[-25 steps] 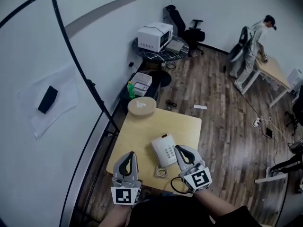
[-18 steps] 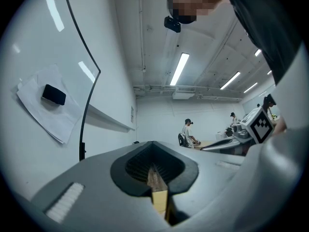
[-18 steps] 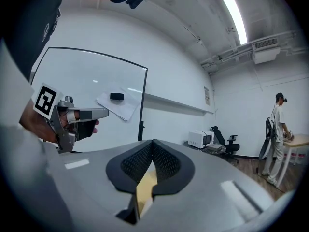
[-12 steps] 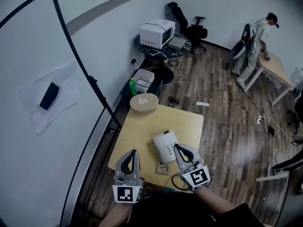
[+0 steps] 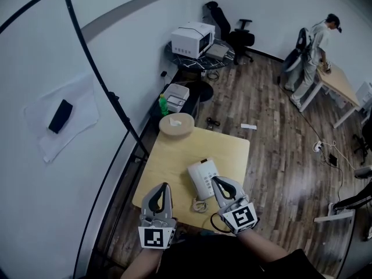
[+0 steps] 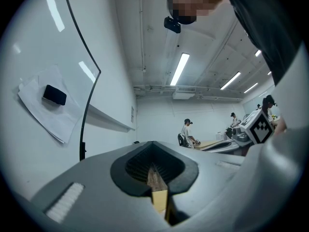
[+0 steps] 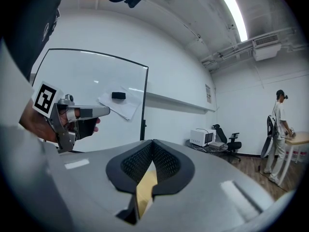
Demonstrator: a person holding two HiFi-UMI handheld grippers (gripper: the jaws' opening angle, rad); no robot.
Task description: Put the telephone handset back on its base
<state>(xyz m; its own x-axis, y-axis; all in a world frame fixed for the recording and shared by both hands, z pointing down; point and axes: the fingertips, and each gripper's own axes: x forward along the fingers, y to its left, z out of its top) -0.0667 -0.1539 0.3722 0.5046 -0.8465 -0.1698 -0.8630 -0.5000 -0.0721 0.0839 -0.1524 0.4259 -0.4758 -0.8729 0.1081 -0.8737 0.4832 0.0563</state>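
My left gripper (image 5: 162,187) clenched tip to tip, nothing between its jaws, over the near edge of the wooden table (image 5: 174,156), coiled cord (image 5: 199,207), white telephone (image 5: 201,178) lying on the table, my right gripper (image 5: 214,181) likewise clenched and empty, tip just beside the telephone's right edge

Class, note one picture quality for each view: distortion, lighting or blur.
Head view: fisheye bends the whiteboard edge into a curve. Left gripper view: the strip light glares and streaks the board. Right gripper view: black corners round a circular image.
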